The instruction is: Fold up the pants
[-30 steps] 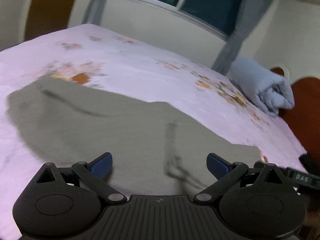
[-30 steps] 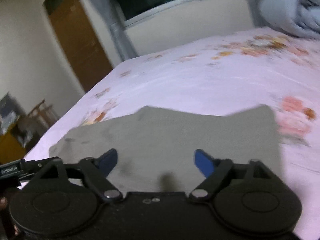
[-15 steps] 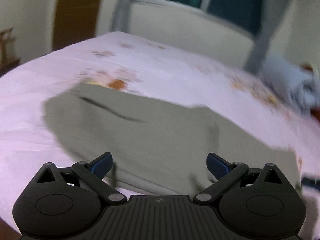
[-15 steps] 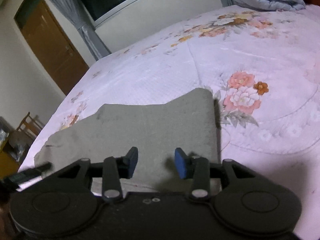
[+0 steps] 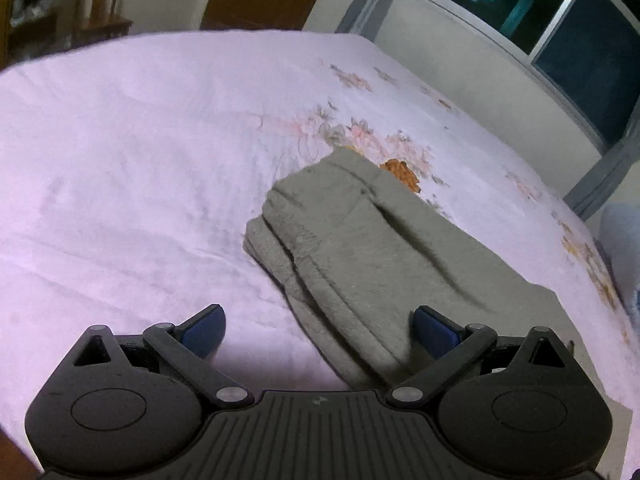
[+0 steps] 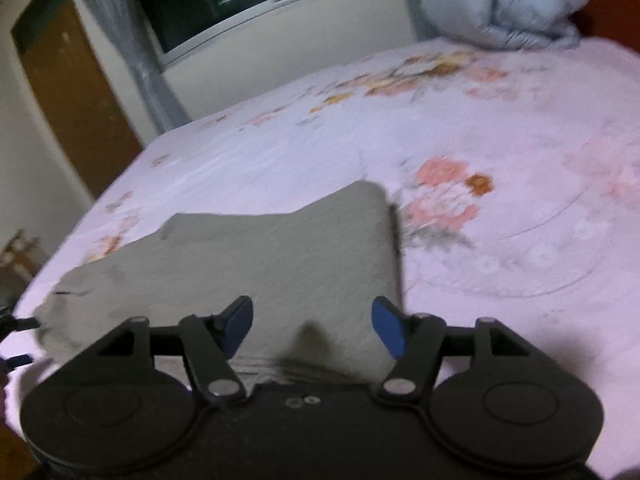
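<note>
The wide pink floral bedsheet (image 5: 120,168) lies flat and bare to the left of the folded grey fleece pants (image 5: 360,248), giving open passage across that whole side as far as the mattress edge. In the right wrist view the sheet to the right of and beyond the pants is likewise open, with only printed flowers on it. The one bulky obstacle on the bed is a rolled pale blue quilt (image 6: 508,8) at the far corner, well apart from the pants, while a grey curtain (image 6: 148,60) hangs off the bed against the far wall.
</note>
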`<state>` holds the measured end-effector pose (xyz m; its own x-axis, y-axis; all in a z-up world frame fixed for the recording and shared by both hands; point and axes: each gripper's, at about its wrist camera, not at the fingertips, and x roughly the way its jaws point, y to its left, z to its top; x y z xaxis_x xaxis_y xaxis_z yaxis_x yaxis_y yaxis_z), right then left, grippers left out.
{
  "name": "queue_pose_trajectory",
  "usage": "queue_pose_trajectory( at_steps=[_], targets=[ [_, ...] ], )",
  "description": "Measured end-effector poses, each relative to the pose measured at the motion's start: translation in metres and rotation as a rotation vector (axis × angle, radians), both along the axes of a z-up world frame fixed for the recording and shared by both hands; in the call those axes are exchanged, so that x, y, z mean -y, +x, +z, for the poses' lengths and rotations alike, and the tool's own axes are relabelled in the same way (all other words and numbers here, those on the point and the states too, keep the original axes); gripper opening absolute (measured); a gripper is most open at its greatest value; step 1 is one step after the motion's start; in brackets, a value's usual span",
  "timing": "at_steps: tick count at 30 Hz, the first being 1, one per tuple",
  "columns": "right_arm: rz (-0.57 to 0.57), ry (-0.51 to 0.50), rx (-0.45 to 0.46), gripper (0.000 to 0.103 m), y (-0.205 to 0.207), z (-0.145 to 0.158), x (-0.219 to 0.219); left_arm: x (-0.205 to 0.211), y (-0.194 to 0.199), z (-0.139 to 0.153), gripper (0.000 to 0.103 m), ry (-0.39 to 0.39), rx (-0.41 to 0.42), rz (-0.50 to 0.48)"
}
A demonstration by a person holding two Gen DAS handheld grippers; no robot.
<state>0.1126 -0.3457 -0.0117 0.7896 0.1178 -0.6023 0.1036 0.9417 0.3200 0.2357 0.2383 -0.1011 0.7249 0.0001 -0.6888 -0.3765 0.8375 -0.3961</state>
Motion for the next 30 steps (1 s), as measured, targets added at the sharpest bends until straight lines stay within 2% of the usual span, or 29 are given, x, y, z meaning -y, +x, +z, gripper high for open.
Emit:
queue_pose_trajectory(
  at_steps=[2,5,9,13,14,15,16,17,19,21,24,30],
  targets=[
    [-0.044,0.000,0.016,0.059,-0.004,-0.001,-0.002,-0.002,0.006,-0.006,0.099,-0.012,0.012,-0.022],
    [-0.083,-0.015,0.023,0.066,-0.008,-0.003,-0.010,-0.010,0.016,-0.011,0.099,-0.065,0.050,-0.067],
    [-0.075,-0.020,0.023,0.066,-0.009,-0.002,-0.018,-0.031,0.032,-0.031,0.099,-0.176,0.106,-0.084],
    [-0.107,-0.014,0.011,0.067,-0.010,0.001,-0.018,-0.041,0.049,-0.040,0.099,-0.226,0.135,-0.115],
    [-0.106,-0.026,0.008,0.067,-0.010,0.002,-0.019,-0.039,0.053,-0.039,0.077,-0.202,0.126,-0.125],
    [-0.106,-0.034,0.006,0.067,-0.009,0.002,-0.020,-0.038,0.057,-0.040,0.044,-0.170,0.101,-0.139],
    [-0.112,-0.033,0.005,0.067,-0.010,0.002,-0.021,-0.041,0.058,-0.042,0.042,-0.198,0.105,-0.144],
    [-0.120,-0.022,0.005,0.067,-0.011,0.002,-0.020,-0.039,0.057,-0.039,0.039,-0.186,0.120,-0.158],
    [-0.133,0.004,0.000,0.067,-0.012,0.001,-0.017,-0.026,0.053,-0.025,0.036,-0.076,0.147,-0.198],
    [-0.145,0.015,-0.001,0.067,-0.015,0.000,-0.014,-0.015,0.053,-0.013,0.035,-0.011,0.165,-0.219],
    [-0.145,0.021,-0.007,0.067,-0.018,-0.002,-0.011,-0.005,0.049,0.008,0.034,-0.005,0.220,-0.233],
    [-0.150,0.023,-0.028,0.069,-0.017,-0.008,0.000,0.019,0.046,0.048,0.034,0.059,0.293,-0.290]
  ],
)
